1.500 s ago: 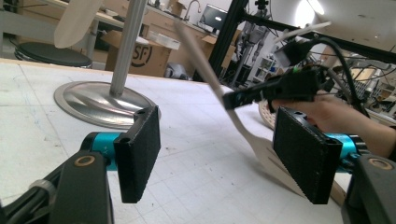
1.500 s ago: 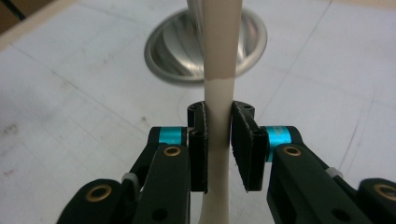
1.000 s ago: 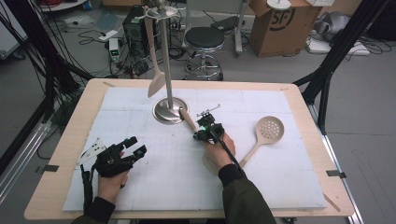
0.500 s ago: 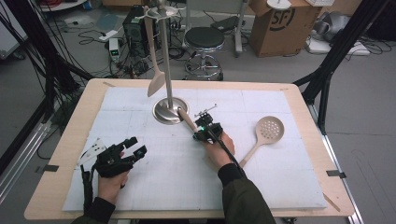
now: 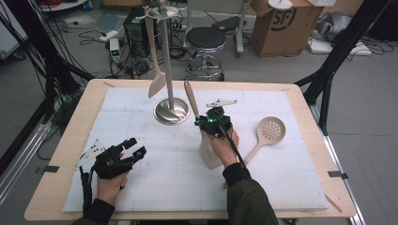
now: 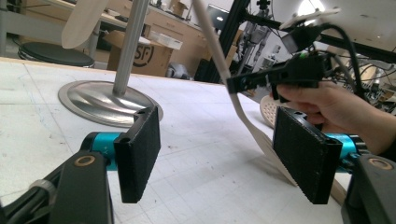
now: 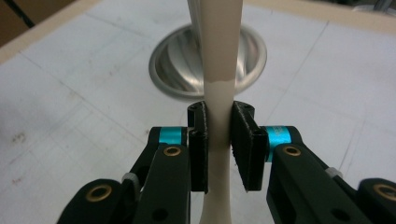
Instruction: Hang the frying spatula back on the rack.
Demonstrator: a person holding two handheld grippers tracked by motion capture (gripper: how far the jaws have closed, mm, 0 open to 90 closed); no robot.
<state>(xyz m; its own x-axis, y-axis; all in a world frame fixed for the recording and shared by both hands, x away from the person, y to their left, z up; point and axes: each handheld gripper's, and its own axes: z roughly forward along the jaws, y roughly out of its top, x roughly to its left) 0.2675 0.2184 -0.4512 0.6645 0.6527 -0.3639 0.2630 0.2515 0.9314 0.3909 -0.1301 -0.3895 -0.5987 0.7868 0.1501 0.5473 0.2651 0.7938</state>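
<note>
Right gripper (image 7: 218, 140): clamped on the spatula (image 5: 199, 123) neck, pads on both flat sides.
Spatula: between the right jaws, handle up beyond the tips toward the stand (image 5: 170, 110), blade low behind them.
Left gripper (image 6: 224, 161): open wide, nothing between.
Advice: hold the squeeze firm, raise slowly, aim the handle end at a hook, avoid the hanging spatula (image 5: 155, 70).

The spatula (image 7: 218, 88) is showing a smooth, matt cream surface, like plastic or pale wood. The stand base (image 5: 172, 112) is gleaming as polished, glossy metal. The right gripper (image 7: 218, 140) pads (image 7: 244, 140) are looking black, rough and matt. A white matt sheet (image 5: 141, 187) is covering the pale wooden tabletop (image 5: 56, 187).
</note>
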